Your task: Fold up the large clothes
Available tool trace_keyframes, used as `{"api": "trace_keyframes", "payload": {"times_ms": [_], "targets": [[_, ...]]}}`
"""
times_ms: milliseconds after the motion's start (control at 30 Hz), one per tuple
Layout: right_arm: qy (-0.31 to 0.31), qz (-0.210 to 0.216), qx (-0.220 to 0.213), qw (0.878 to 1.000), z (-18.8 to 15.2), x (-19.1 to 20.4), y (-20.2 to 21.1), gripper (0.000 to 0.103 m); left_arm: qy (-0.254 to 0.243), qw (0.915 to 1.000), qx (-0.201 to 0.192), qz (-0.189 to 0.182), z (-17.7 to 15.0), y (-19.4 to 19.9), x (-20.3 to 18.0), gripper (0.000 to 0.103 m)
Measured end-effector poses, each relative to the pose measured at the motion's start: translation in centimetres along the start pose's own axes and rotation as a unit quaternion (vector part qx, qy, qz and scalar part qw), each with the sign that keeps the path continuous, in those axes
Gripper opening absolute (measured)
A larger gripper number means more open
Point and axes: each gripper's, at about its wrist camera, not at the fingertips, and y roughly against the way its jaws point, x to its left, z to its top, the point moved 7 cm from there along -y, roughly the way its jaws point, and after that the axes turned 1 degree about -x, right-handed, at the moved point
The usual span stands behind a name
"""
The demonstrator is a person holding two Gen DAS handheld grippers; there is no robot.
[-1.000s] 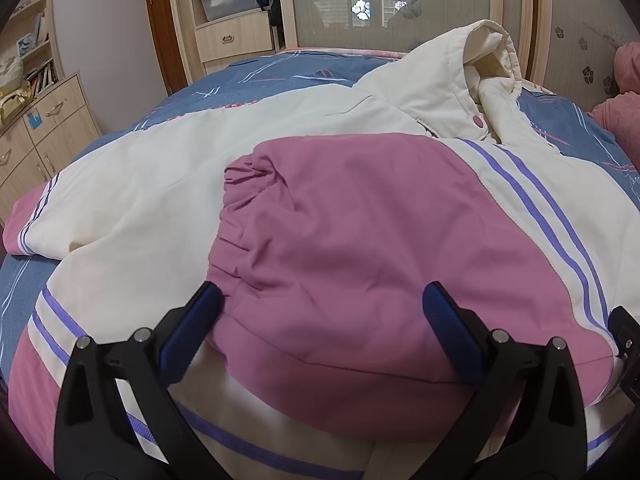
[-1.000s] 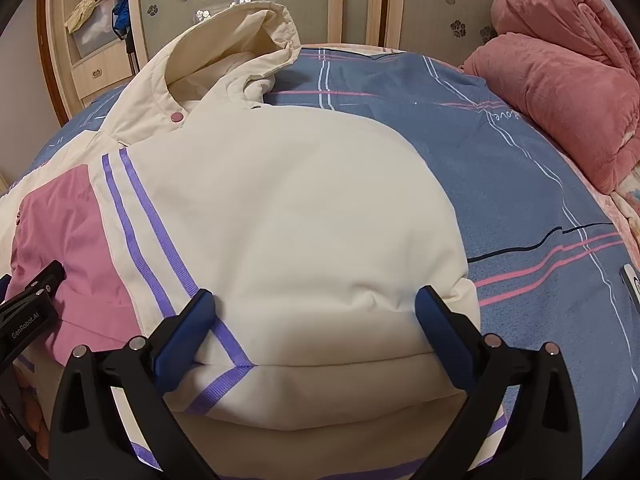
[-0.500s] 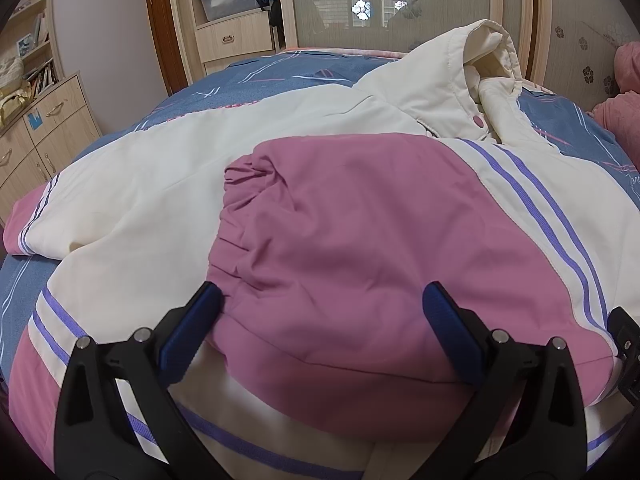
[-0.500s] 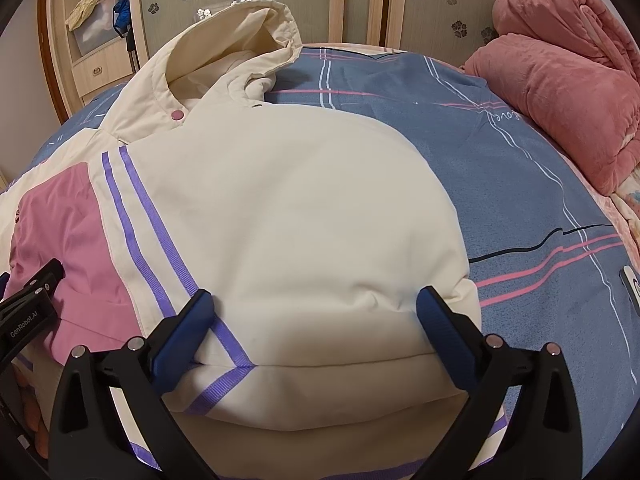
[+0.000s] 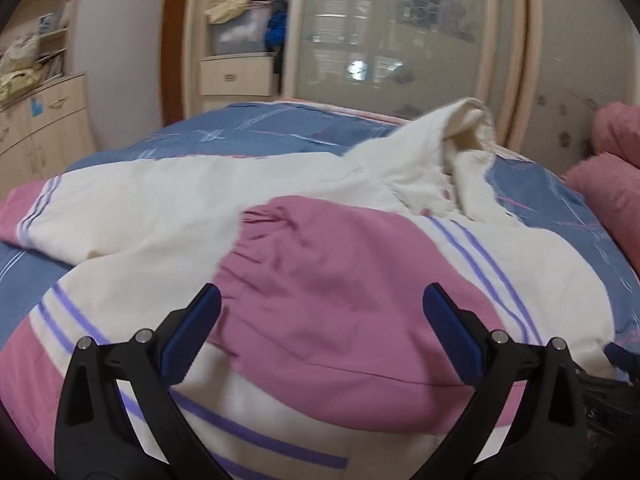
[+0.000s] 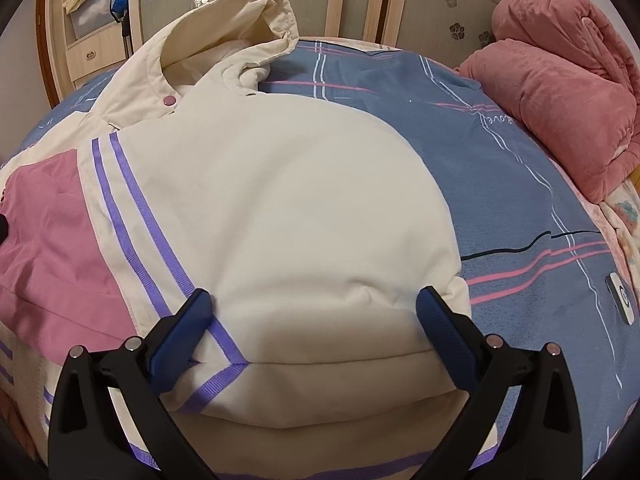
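Observation:
A large cream and pink hooded jacket (image 5: 320, 280) with purple stripes lies on the bed, its right sleeve folded across the body and its left sleeve (image 5: 120, 200) spread out to the left. My left gripper (image 5: 320, 320) is open and empty above the pink sleeve cuff (image 5: 256, 248). My right gripper (image 6: 316, 320) is open and empty, its fingertips (image 6: 192, 316) resting at the folded cream edge of the jacket (image 6: 288, 220). The hood (image 6: 224, 40) stands up at the far end.
The bed has a blue striped sheet (image 6: 520, 200). A folded pink blanket (image 6: 560, 92) lies at the right. A small white device (image 6: 620, 296) lies on the sheet at the right. Wardrobe doors (image 5: 400, 40) and wooden drawers (image 5: 40, 128) stand behind.
My left gripper has lifted and pulled back from the jacket, so more of the room and the left sleeve shows. My right gripper has hardly moved.

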Motion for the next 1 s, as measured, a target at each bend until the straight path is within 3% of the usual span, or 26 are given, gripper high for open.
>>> {"api": "trace_keyframes", "payload": {"times_ms": [200,367,567,700,1000], "targets": [[-0.002,0.002,-0.001,1.000,0.0,0.0,0.1,0.102,-0.083,0.9934,0.074,0.030,-1.9,-3.1,-2.5,0.101],[-0.006,0.004,-0.007,1.000,0.2,-0.1,0.3,0.102,-0.098,0.9913,0.076,0.045,-2.2,-3.1,-3.0,0.101],[-0.033,0.027,-0.053,0.998,1.1,-0.3,2.1,0.102,-0.097,0.9914,0.076,0.044,-2.2,-3.2,-3.0,0.101],[-0.017,0.000,-0.016,1.000,0.5,-0.2,0.6,0.102,-0.097,0.9915,0.076,0.043,-2.3,-3.3,-2.9,0.101],[-0.013,-0.003,-0.014,1.000,0.6,-0.1,0.4,0.102,-0.097,0.9914,0.076,0.044,-2.3,-3.3,-3.1,0.101]]}}
